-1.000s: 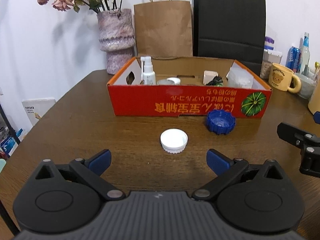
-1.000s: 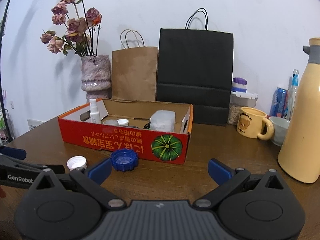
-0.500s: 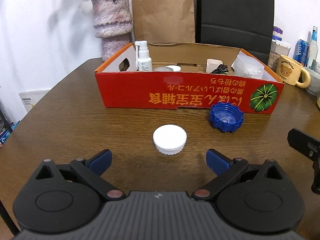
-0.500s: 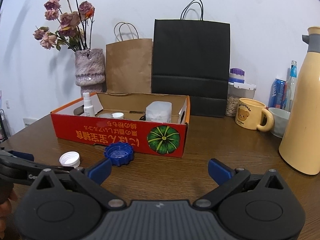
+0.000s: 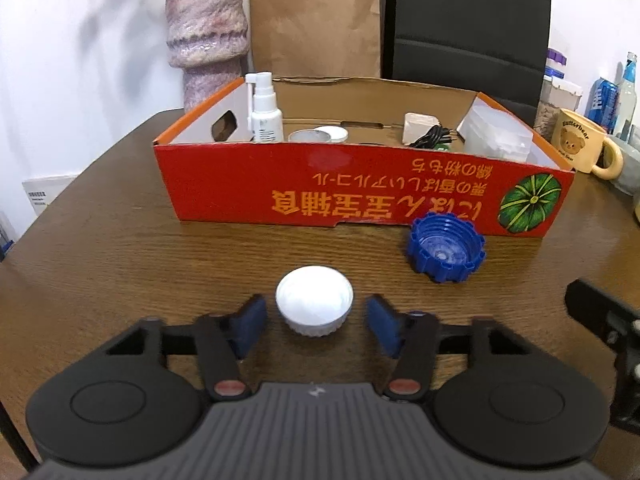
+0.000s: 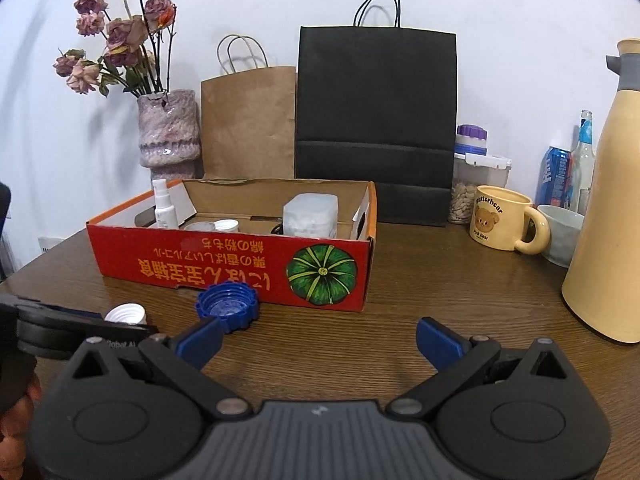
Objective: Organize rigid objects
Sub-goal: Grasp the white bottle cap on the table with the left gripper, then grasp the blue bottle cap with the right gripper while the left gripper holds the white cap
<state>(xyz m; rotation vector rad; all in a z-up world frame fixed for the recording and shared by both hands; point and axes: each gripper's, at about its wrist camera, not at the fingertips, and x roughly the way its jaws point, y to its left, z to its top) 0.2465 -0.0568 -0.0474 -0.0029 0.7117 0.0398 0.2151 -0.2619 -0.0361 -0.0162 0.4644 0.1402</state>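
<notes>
Our left gripper point(image 5: 316, 322) brackets the round white ribbed plastic cap point(image 5: 314, 300) on the brown wooden worktop point(image 5: 120, 256), jaws parted and not yet touching it. Closing off-centre, we judge, could squirt it away. Our right gripper point(image 6: 318, 338) hangs wide open, empty.

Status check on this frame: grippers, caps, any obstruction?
Left gripper open, fingers either side of white cap, not yet touching. Right gripper open, empty. Blue cap on table against red box. Nothing blocking the white cap.
</notes>
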